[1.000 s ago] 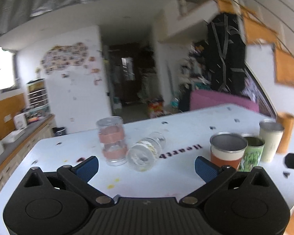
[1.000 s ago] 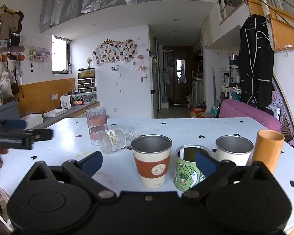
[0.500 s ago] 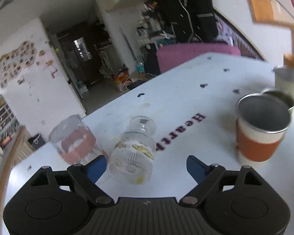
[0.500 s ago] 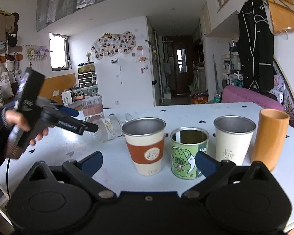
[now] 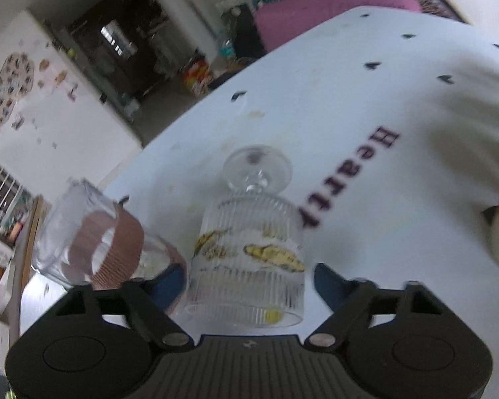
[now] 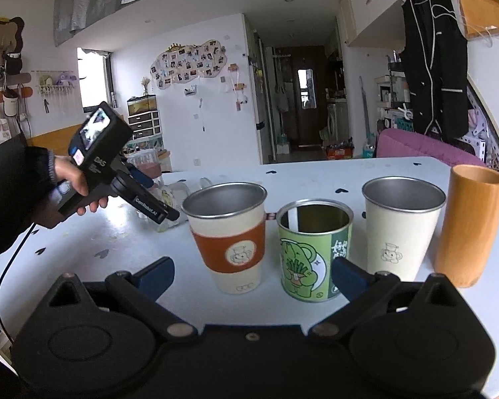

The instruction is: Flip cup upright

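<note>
A ribbed clear glass cup (image 5: 249, 249) with yellow prints lies on its side on the white table (image 5: 382, 99), its foot pointing away. My left gripper (image 5: 249, 286) is open, with its blue fingertips on either side of the cup's rim end, not closed on it. In the right wrist view the lying cup (image 6: 173, 199) is mostly hidden behind the left gripper (image 6: 163, 199). My right gripper (image 6: 252, 276) is open and empty, near the front edge.
An upright clear glass with a pink band (image 5: 93, 242) stands just left of the lying cup. A steel cup with an orange sleeve (image 6: 228, 236), a green tin (image 6: 314, 249), a white steel cup (image 6: 401, 229) and an orange tumbler (image 6: 470, 226) stand in a row.
My left gripper has moved forward and down until its open fingers flank the lying cup. My right gripper has moved slightly closer to the row of cups.
</note>
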Tool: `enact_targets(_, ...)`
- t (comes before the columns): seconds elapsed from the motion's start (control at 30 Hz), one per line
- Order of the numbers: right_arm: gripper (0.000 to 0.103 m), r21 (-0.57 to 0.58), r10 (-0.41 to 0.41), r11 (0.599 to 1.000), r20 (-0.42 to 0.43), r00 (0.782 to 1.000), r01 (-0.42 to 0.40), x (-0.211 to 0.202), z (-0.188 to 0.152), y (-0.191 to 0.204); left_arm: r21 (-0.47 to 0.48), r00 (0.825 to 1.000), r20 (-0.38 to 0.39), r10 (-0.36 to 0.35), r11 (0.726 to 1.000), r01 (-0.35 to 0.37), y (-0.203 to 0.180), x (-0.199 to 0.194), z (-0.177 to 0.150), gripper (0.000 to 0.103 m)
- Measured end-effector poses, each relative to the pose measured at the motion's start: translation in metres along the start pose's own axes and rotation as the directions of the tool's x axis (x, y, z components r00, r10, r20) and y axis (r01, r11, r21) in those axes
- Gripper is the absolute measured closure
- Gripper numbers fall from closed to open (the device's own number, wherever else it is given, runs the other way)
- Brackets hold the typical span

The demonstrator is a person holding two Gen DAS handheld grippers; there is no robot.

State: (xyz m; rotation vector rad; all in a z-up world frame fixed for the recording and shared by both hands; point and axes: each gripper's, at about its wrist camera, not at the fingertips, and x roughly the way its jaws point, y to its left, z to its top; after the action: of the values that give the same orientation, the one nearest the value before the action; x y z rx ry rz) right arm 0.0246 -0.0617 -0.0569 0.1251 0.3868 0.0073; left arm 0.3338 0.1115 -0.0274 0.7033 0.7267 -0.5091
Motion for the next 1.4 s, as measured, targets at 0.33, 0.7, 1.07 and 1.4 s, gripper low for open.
enact_targets(0.33,0.002,0.016,0.024,1.000,-0.005,1.000,-0.023,0.003,0.001,-0.002,-0.083,0.997,0.018,0.070,0.994,-0.068,-0.019,-0.027,-0.026,0.029)
enact_targets(0.7,0.004,0.036,0.088,0.995,-0.005,0.996,-0.088,0.001,0.002,0.002,-0.138,0.998,0.062,0.009,0.990,0.000,-0.058,-0.108,-0.102,0.029)
enact_targets(1.07,0.007,0.002,0.189,0.982,-0.007,0.982,-0.189,-0.006,0.002,0.034,-0.180,0.987,0.159,-0.035,0.982,0.064,-0.082,-0.174,-0.179,0.029)
enact_targets(1.4,0.017,0.028,0.353,0.935,-0.148,0.924,-0.353,0.069,0.034,0.086,-0.160,0.981,0.191,-0.034,0.985,0.065,-0.089,-0.191,-0.200,0.029)
